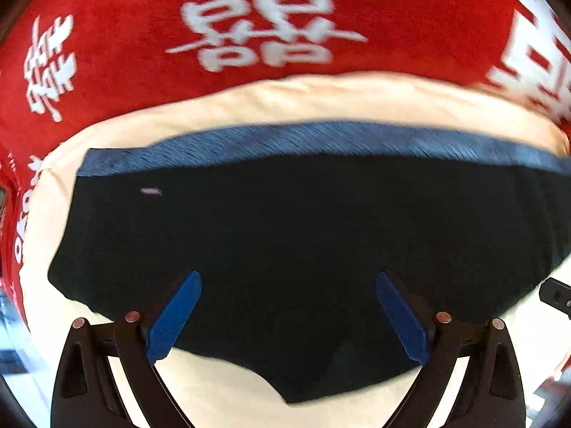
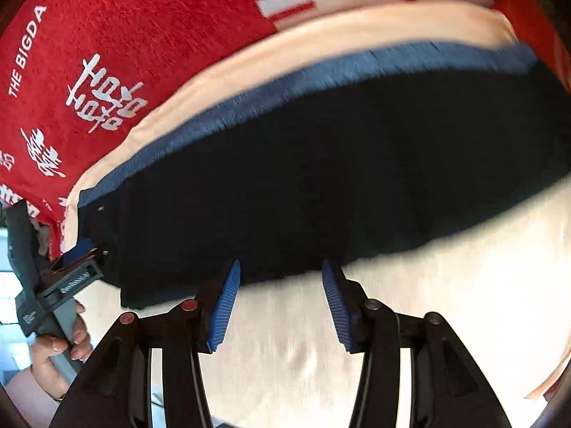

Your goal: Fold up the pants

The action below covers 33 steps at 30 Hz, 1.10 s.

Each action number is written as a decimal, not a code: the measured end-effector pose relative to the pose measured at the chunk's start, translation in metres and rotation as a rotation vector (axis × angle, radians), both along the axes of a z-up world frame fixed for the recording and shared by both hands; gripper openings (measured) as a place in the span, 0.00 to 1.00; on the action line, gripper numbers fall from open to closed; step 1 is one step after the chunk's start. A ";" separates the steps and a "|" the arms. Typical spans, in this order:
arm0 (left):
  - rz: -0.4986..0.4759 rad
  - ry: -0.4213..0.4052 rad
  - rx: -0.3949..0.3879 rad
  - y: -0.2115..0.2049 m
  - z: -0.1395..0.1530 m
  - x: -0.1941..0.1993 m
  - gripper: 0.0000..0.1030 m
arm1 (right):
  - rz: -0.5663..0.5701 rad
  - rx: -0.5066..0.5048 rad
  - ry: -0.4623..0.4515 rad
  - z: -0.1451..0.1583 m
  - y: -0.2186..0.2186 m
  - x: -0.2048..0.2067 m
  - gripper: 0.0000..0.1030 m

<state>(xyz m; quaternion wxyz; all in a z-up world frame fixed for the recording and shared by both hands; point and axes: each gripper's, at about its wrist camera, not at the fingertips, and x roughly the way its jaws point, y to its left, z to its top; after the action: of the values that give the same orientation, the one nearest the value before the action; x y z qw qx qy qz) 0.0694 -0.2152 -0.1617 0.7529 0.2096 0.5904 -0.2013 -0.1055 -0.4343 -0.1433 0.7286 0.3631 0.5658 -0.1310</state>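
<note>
left gripper (image 1: 288,315): jaws spread wide, nothing between the blue pads (image 1: 175,317); tips hang over the near part of the pants, contact with the cloth not clear.
right gripper (image 2: 281,303): jaws spread, empty; tips sit right at the near hem of the pants, mostly over bare cream sheet.
pants (image 1: 285,235): dark navy, almost black, lying flat on the cream sheet (image 1: 214,388); look already doubled into a wide short slab, a judgement only.
long axis: runs side to side across both jaw lines; the lighter blue waistband (image 1: 321,141) is along the far edge of the sheet, the near edge dips to a point between the left jaws.
direction from jaws: pants lie straight ahead of both grippers; from the right wrist they start at the tips and run away toward the far right corner of the sheet.
nearer hand: left is further in over the cloth; right is at the border only.
left hand (image 2: 57,353): seen from the right wrist, gripping the grey handle at the pants' left end.
next move: probably grab the near edge and carry it toward the waistband; depends on both jaws closing on the same edge.
red blanket (image 1: 125,35): under the sheet, beyond its far edge.
writing: white "THE BIGDAY" (image 2: 30,41) readable; large white double-happiness characters (image 1: 260,18); other script logos illegible.
pants tag (image 1: 151,191): small pale mark near the left end, unreadable.
blur: motion smear across both views.
</note>
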 end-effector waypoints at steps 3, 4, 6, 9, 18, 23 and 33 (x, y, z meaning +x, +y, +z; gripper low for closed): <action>-0.046 0.032 0.007 -0.014 -0.003 -0.018 0.96 | -0.071 0.064 0.007 -0.007 -0.004 -0.028 0.52; -0.057 0.035 0.009 -0.018 -0.004 -0.023 0.96 | -0.096 0.081 0.011 -0.009 -0.006 -0.037 0.52; -0.085 0.041 0.007 -0.029 -0.002 -0.031 0.96 | -0.141 0.094 0.008 -0.015 -0.008 -0.048 0.52; -0.118 0.035 -0.004 -0.051 0.004 -0.038 0.96 | -0.209 0.099 -0.017 -0.015 -0.023 -0.065 0.52; -0.164 0.028 -0.033 -0.131 -0.002 -0.053 0.96 | -0.546 -0.099 -0.040 -0.003 -0.122 -0.113 0.52; -0.161 0.022 -0.004 -0.159 -0.016 -0.060 0.96 | -0.664 -0.165 -0.026 -0.013 -0.177 -0.132 0.52; -0.152 -0.003 0.002 -0.162 -0.022 -0.064 0.97 | -0.411 -0.332 -0.020 0.010 -0.185 -0.095 0.08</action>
<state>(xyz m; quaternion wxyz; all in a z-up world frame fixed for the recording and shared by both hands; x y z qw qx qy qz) 0.0059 -0.3768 -0.1840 0.7363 0.2550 0.5718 -0.2567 -0.2008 -0.6191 -0.1335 0.7419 0.3473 0.4436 -0.3635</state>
